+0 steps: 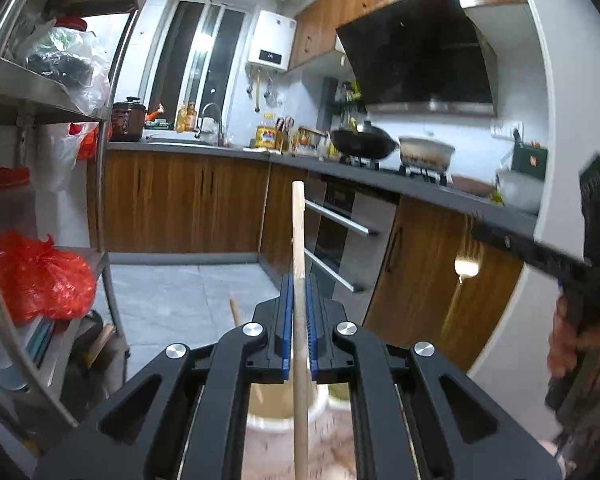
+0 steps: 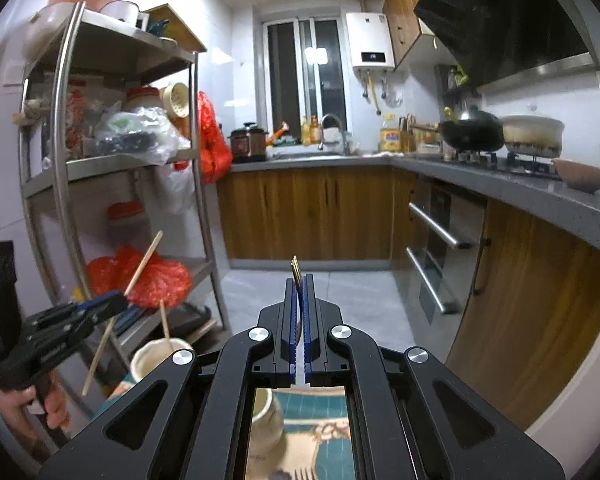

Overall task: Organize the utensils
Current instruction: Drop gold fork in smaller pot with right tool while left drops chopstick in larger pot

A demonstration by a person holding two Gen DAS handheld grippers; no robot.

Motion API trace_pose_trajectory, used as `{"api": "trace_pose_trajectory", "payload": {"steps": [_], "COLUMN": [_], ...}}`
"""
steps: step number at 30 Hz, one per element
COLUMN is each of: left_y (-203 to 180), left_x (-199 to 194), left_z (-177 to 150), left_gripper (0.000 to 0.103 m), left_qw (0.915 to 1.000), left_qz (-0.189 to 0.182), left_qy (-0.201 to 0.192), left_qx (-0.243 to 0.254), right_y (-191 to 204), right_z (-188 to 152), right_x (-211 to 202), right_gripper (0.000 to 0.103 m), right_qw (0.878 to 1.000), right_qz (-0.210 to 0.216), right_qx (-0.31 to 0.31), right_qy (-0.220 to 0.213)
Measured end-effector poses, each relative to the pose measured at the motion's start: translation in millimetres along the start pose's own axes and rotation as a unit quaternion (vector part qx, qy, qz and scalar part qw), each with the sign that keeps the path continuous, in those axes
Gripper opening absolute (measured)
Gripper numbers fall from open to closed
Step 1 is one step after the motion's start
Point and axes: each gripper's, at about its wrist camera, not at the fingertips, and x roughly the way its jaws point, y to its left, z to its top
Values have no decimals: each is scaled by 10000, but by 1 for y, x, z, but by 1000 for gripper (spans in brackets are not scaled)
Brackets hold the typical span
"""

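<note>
The left tongs (image 1: 299, 316) grip a light, stiff wooden stick (image 1: 299, 240) mid-length above the cream cup (image 2: 160, 354), which already holds another, while the right tongs (image 2: 299, 316) pinch thin, slippery metal utensils (image 2: 296, 276).

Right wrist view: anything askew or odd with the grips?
The left tool holds its wooden chopstick steeply tilted, above the cream holder. The right tool pinches thin metal utensils at their very tips. Nothing spilled.
</note>
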Motion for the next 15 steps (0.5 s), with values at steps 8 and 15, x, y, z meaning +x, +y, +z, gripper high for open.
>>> {"api": "trace_pose_trajectory", "payload": {"steps": [8,15], "left_y": [17,11], "left_x": [34,62], "left_z": [4,-12], "left_gripper": [6,6], "left_qw": [9982,9979], "left_qz": [206,563], "left_qy": [-401,-327], "left_qx": [-390,-13], "right_y": [-28,-45], "right_z": [-7,-15], "right_x": [1,19], "right_gripper": [3,4], "right_qw": [9953,9924], "right_qz": [-48,-481], "right_qx": [773,1022], "right_qy": [-574,-494]}}
